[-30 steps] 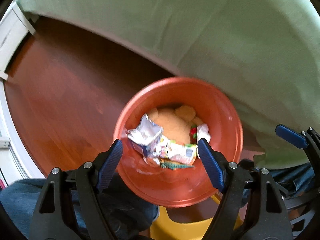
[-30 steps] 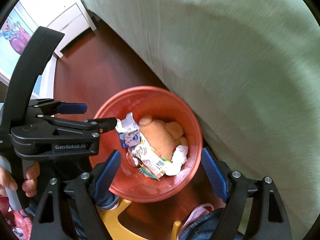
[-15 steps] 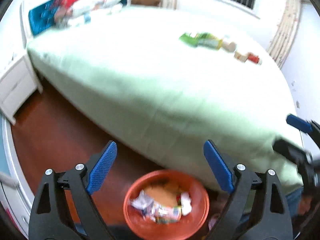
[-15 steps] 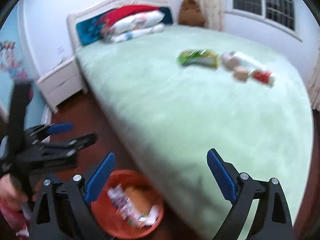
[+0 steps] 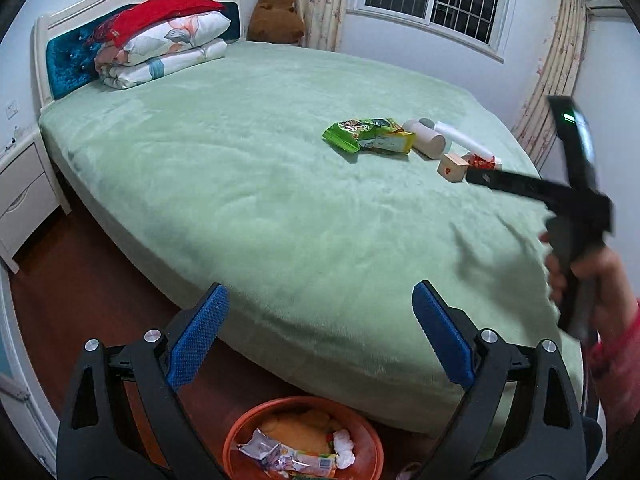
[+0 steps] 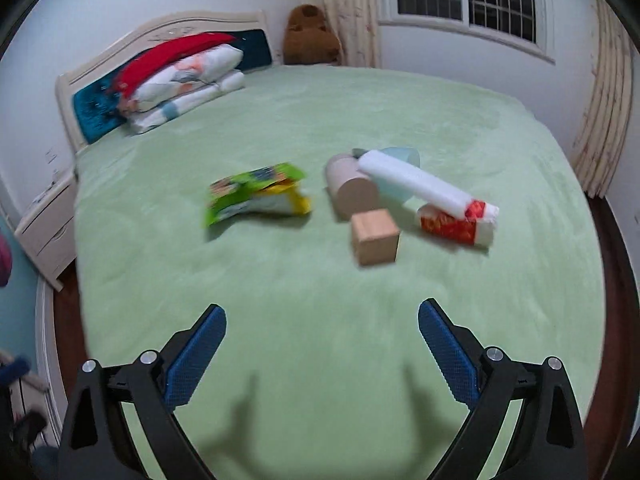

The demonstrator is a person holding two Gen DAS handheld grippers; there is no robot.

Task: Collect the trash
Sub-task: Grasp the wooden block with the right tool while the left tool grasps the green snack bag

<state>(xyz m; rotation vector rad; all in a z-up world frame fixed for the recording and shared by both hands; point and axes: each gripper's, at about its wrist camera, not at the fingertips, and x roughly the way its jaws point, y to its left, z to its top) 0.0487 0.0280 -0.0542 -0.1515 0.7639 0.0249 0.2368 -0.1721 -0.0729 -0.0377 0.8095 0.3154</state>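
An orange bin (image 5: 240, 436) with wrappers and crumpled paper stands on the floor by the bed, below my open, empty left gripper (image 5: 320, 332). On the green bed lie a green snack bag (image 5: 368, 136) (image 6: 256, 196), a beige cylinder (image 6: 352, 192), a wooden cube (image 6: 375, 236), a white roll (image 6: 412, 180) and a red-and-white wrapper (image 6: 456, 222). My right gripper (image 6: 322, 354) is open and empty over the bed, short of these items. It shows in the left wrist view as a black tool (image 5: 568, 196) held at the right.
Folded pillows and a red blanket (image 5: 160, 44) lie at the headboard. A brown plush toy (image 5: 276, 14) sits in the far corner. A white nightstand (image 5: 20, 196) stands left of the bed on the wooden floor (image 5: 80, 300).
Both grippers have risen from over the orange bin and tilted up toward the bed. The right gripper has moved out over the bed toward the items.
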